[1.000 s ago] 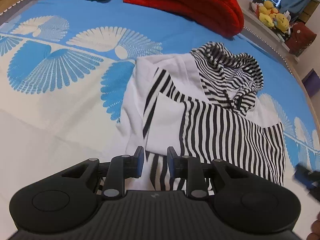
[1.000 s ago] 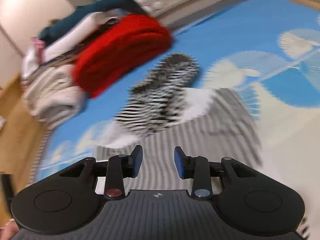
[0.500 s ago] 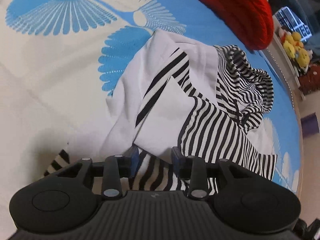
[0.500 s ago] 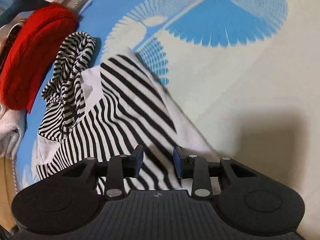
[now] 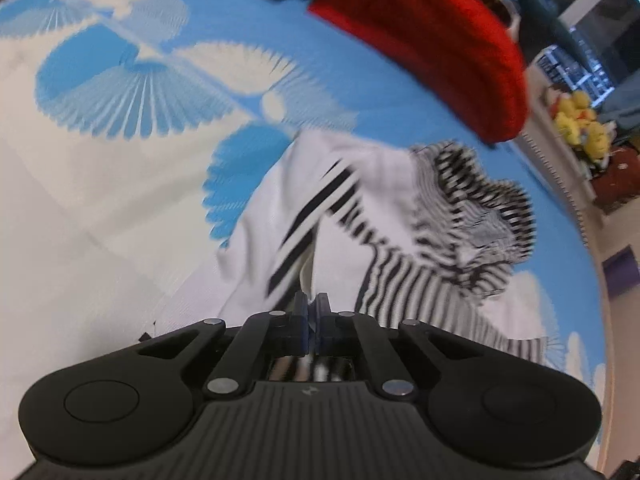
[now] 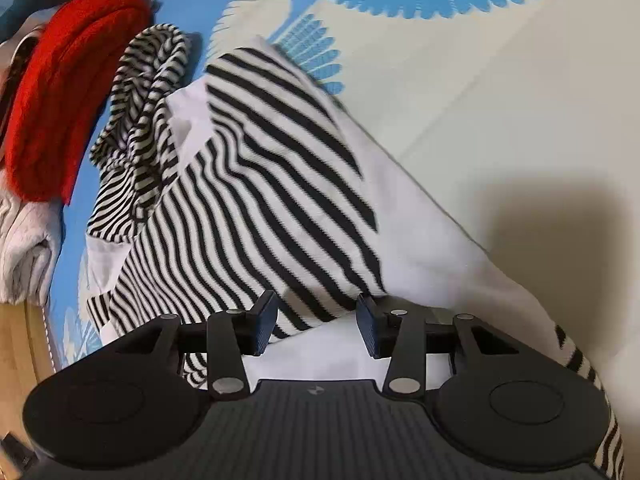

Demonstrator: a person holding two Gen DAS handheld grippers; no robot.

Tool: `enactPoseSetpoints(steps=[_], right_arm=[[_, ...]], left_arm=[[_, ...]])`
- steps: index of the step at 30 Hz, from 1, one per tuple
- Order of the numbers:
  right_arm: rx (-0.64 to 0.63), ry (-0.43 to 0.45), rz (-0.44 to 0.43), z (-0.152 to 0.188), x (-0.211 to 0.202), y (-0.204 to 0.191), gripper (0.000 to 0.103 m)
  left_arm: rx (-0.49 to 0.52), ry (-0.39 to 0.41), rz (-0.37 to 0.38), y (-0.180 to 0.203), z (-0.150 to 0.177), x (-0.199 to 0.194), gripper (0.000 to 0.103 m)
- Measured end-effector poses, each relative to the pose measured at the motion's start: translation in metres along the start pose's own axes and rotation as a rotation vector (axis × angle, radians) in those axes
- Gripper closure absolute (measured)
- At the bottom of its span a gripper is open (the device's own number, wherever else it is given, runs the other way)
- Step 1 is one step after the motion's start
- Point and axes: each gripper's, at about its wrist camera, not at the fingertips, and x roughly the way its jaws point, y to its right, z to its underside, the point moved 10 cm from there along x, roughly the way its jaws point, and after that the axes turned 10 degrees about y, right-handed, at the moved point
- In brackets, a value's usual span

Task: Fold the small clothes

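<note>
A small black-and-white striped hoodie [image 5: 400, 280] lies crumpled on the blue-and-cream bedsheet [image 5: 100, 220], its hood [image 5: 480, 200] toward the far side. My left gripper [image 5: 312, 314] is shut on the near white edge of the garment, and a fold of cloth rises into its jaws. In the right wrist view the hoodie [image 6: 248, 200] spreads out ahead. My right gripper [image 6: 316, 320] sits low over the striped hem. Its jaws are opening, with cloth lying between them and the pads [image 6: 266, 320] not pressing on it.
A thick red folded blanket [image 5: 432, 40] lies beyond the hood, also in the right wrist view as the red blanket [image 6: 60, 92], next to a pale grey bundle [image 6: 20, 248]. Yellow plush toys [image 5: 576, 120] sit past the bed's edge. Bare sheet [image 6: 500, 100] stretches to the right.
My left jaws have closed on the hoodie's near edge and that view has swung up slightly. My right gripper has dropped onto the hem and its jaws have widened.
</note>
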Motion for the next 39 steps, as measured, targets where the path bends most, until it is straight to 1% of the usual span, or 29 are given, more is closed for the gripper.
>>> enactPoseSetpoints(steps=[1,3,4,5,7,8,9,10,11,12,13,14,15,16,18,19,21,22,23,25,27,28,29,30,31,32,33,36,39], right_arm=[[0.006,0.003,0.002,0.0,-0.001,0.002,0.058],[0.002,0.017,0.005,-0.001,-0.005,0.002,0.058],[-0.006,0.033,0.008,-0.003,-0.008,0.001,0.058],[-0.019,0.053,0.01,-0.006,-0.01,0.001,0.058],[-0.056,0.09,0.022,-0.011,-0.015,0.001,0.059],[-0.074,0.103,0.047,-0.013,-0.016,0.005,0.062],[-0.08,0.12,0.083,-0.016,-0.016,0.01,0.069],[-0.068,0.138,0.115,-0.019,-0.015,0.018,0.075],[-0.042,0.144,0.133,-0.022,-0.014,0.025,0.085],[-0.014,0.145,0.143,-0.022,-0.014,0.03,0.087],[-0.003,0.147,0.146,-0.022,-0.015,0.031,0.087],[-0.01,0.155,0.152,-0.021,-0.017,0.028,0.086],[-0.027,0.171,0.154,-0.021,-0.021,0.024,0.082],[-0.046,0.191,0.149,-0.02,-0.025,0.017,0.079],[-0.097,0.222,0.102,-0.019,-0.031,0.0,0.065],[-0.138,0.222,0.063,-0.017,-0.032,-0.011,0.061],[-0.227,0.207,-0.008,-0.014,-0.029,-0.032,0.049],[-0.273,0.2,-0.034,-0.013,-0.027,-0.041,0.046],[-0.314,0.186,-0.047,-0.011,-0.023,-0.046,0.04],[-0.352,0.138,-0.034,-0.009,-0.011,-0.046,0.039],[-0.3,0.11,0.04,-0.012,0.0,-0.029,0.039],[-0.274,0.101,0.058,-0.014,0.003,-0.022,0.039],[-0.256,0.095,0.056,-0.015,0.004,-0.019,0.039],[-0.249,0.092,0.05,-0.016,0.006,-0.019,0.04],[-0.25,0.094,0.05,-0.017,0.007,-0.019,0.04],[-0.25,0.1,0.053,-0.019,0.006,-0.018,0.04],[-0.248,0.11,0.055,-0.021,0.002,-0.018,0.04],[-0.302,0.163,0.058,-0.025,-0.012,-0.026,0.04],[-0.393,0.236,0.055,-0.033,-0.027,-0.038,0.04]], left_arm=[[0.008,0.024,-0.003,0.003,-0.004,-0.011,0.101],[0.052,0.087,-0.061,0.004,-0.007,-0.031,0.101],[0.079,0.093,-0.087,0.003,-0.003,-0.035,0.1],[0.093,0.067,-0.117,0.0,0.004,-0.033,0.1],[0.073,-0.067,-0.158,-0.012,0.026,-0.018,0.099],[0.051,-0.085,-0.185,-0.02,0.029,-0.014,0.099],[0.056,-0.067,-0.215,-0.024,0.026,-0.015,0.099],[0.095,-0.025,-0.236,-0.024,0.018,-0.019,0.099],[0.138,0.019,-0.241,-0.019,0.009,-0.024,0.099],[0.183,0.063,-0.233,-0.011,0.001,-0.029,0.099],[0.237,0.1,-0.211,-0.001,-0.004,-0.032,0.097],[0.271,0.111,-0.192,0.006,-0.004,-0.032,0.095],[0.304,0.104,-0.17,0.012,-0.002,-0.029,0.095],[0.315,0.072,-0.152,0.015,0.006,-0.023,0.095],[0.287,-0.02,-0.123,0.013,0.024,-0.009,0.095],[0.258,-0.086,-0.114,0.008,0.038,-0.001,0.093],[0.209,-0.207,-0.127,-0.005,0.062,0.012,0.088],[0.202,-0.238,-0.141,-0.009,0.07,0.016,0.087],[0.21,-0.232,-0.148,-0.011,0.071,0.014,0.085],[0.265,-0.188,-0.159,-0.005,0.065,0.008,0.083],[0.324,-0.123,-0.154,0.006,0.057,0.003,0.081],[0.352,-0.095,-0.157,0.01,0.053,0.001,0.076],[0.362,-0.092,-0.162,0.011,0.053,0.003,0.073],[0.351,-0.111,-0.163,0.01,0.055,0.005,0.07],[0.316,-0.151,-0.156,0.007,0.061,0.008,0.07],[0.284,-0.182,-0.155,0.004,0.066,0.01,0.07],[0.267,-0.188,-0.168,0.003,0.068,0.009,0.07],[0.325,-0.133,-0.167,0.014,0.057,0.003,0.07],[0.387,-0.075,-0.155,0.03,0.051,-0.007,0.066]])
